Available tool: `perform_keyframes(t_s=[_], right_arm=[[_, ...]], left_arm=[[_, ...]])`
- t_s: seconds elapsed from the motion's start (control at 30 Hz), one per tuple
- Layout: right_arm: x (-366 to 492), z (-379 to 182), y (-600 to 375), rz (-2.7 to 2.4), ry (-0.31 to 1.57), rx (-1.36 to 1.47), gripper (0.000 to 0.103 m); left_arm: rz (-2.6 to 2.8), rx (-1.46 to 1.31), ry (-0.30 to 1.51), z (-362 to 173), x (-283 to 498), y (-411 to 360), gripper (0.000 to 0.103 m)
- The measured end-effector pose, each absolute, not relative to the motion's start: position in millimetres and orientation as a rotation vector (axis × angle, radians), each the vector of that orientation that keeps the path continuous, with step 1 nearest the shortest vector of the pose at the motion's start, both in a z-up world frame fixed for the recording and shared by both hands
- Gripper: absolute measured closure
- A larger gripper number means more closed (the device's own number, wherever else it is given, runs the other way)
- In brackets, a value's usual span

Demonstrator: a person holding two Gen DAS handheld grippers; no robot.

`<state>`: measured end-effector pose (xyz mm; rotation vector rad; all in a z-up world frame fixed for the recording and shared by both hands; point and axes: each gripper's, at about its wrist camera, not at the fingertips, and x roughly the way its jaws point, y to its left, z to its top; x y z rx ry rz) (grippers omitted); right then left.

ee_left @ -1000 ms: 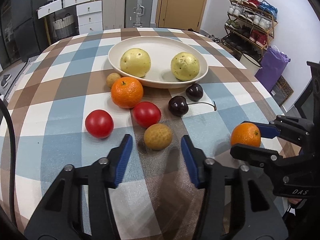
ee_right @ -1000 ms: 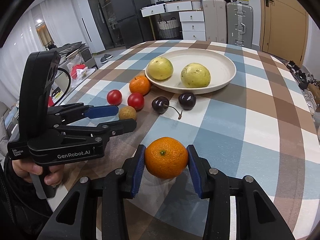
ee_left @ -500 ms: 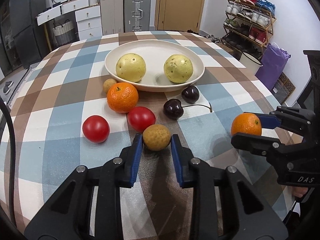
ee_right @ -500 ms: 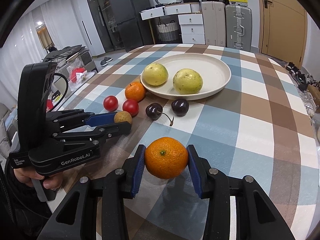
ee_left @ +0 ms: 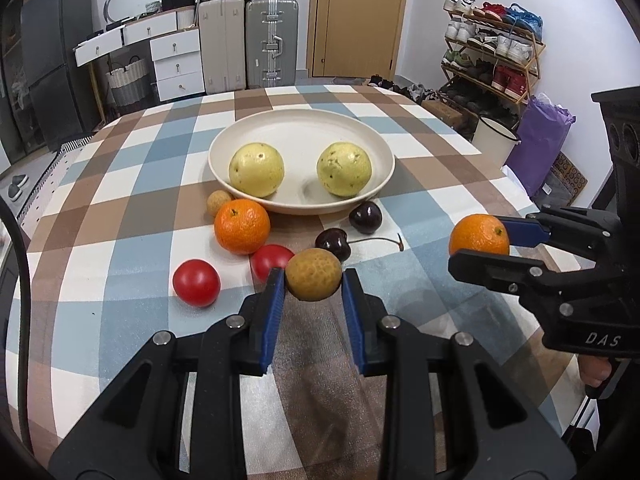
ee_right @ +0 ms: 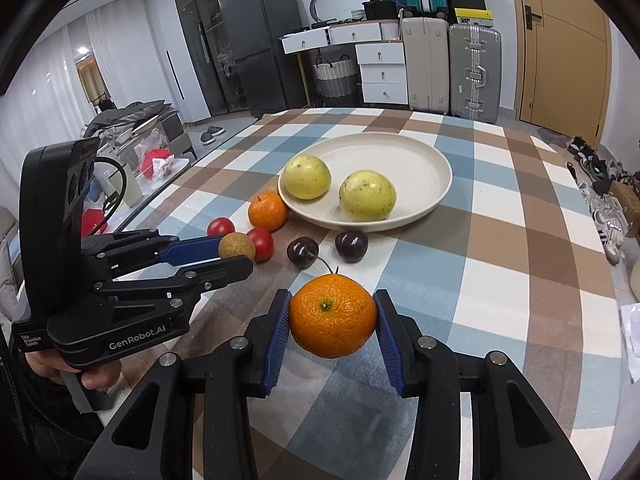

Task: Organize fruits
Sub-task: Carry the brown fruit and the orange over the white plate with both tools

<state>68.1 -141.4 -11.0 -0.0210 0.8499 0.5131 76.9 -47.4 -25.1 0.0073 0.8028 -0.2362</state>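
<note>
While the left gripper (ee_left: 313, 280) is clenched on a small tan bumpy fruit (ee_left: 313, 274) clear of the checked tablecloth (ee_left: 120, 184), the right gripper (ee_right: 332, 322) grips a held orange (ee_right: 333, 315) at three o'clock from it. At twelve o'clock, a cream plate (ee_left: 302, 128) carries two yellow fruits (ee_left: 256, 169). Between lie a second orange (ee_left: 241, 226), two tomatoes (ee_left: 196, 282), two cherries (ee_left: 365, 217) and another tan fruit (ee_left: 216, 202) touching the plate's rim.

Left gripper (ee_left: 313, 280): matte black plastic frame, blue ribbed pads, silver screw heads, white "GenRobot.AI" lettering on the side. Right gripper (ee_right: 332, 316): same build, "DAS" printed in white. Black cable (ee_right: 116, 168) loops beside the left unit.
</note>
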Motion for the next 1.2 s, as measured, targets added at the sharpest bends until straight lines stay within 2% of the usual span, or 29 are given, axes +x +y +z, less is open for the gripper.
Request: perform_keyframes(t_s=[0.77, 1.2], right_arm=[[96, 29, -156, 0.478, 0.770, -0.007, 0.061], [134, 32, -151, 0.463, 0.771, 0.010, 0.061]], left_arm=[[-0.234, -0.021, 0.728, 8, 108, -41, 0.077], [-0.213, -0.023, 0.706, 20, 146, -29, 0.077]])
